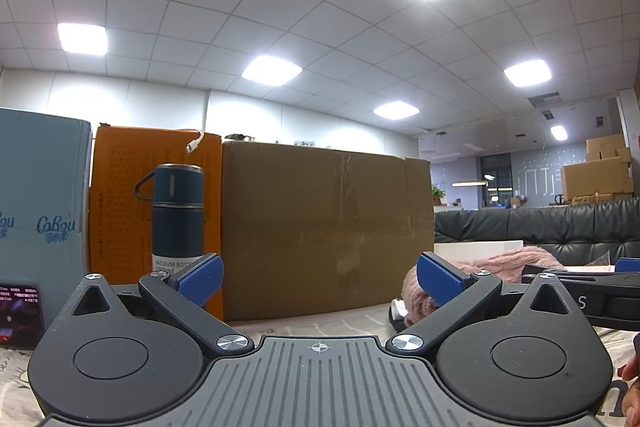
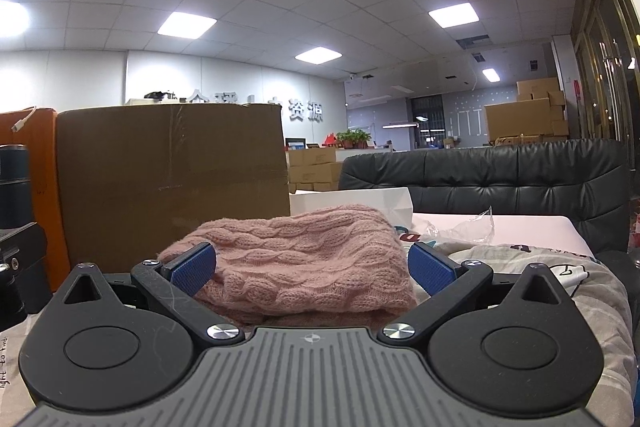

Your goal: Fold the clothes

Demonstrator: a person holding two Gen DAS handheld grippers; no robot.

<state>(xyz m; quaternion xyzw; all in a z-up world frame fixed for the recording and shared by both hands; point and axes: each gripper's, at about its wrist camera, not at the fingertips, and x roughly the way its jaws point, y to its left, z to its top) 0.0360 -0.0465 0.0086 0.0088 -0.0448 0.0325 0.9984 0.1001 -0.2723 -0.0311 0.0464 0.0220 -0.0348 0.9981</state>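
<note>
Two hand-held claws rest low over a table draped in a printed cloth [image 2: 580, 279], both looking level across it toward a big brown cardboard box [image 1: 328, 227] that walls off the far side ahead of them. The main risk, as a judgement, comes from this crowding: the box stands close behind the garment, so a wide unfolding sweep could drag fabric against it. Ahead and to the left of the left claw [image 1: 320, 281], a dark blue vacuum bottle [image 1: 178, 215] stands upright before an orange box [image 1: 120, 211]; a careless swing of that claw could tip it. A second risk is the loose printed cloth under everything, which either claw could pinch together with the knit. A crumpled clear plastic bag [image 2: 464, 227] lies ahead and to the right of the right claw [image 2: 312, 271], and could get caught up too. The thing to fold, a pink cable-knit sweater [image 2: 304, 259], lies bunched in a thick heap directly in front of the right claw, partly between its blue pads, which stand wide apart and appear to grip nothing; whether the pads touch the knit cannot be told. From the left claw, the sweater sits ahead and to the right, just beyond its right blue pad. The left claw is also spread wide and holds nothing.
</note>
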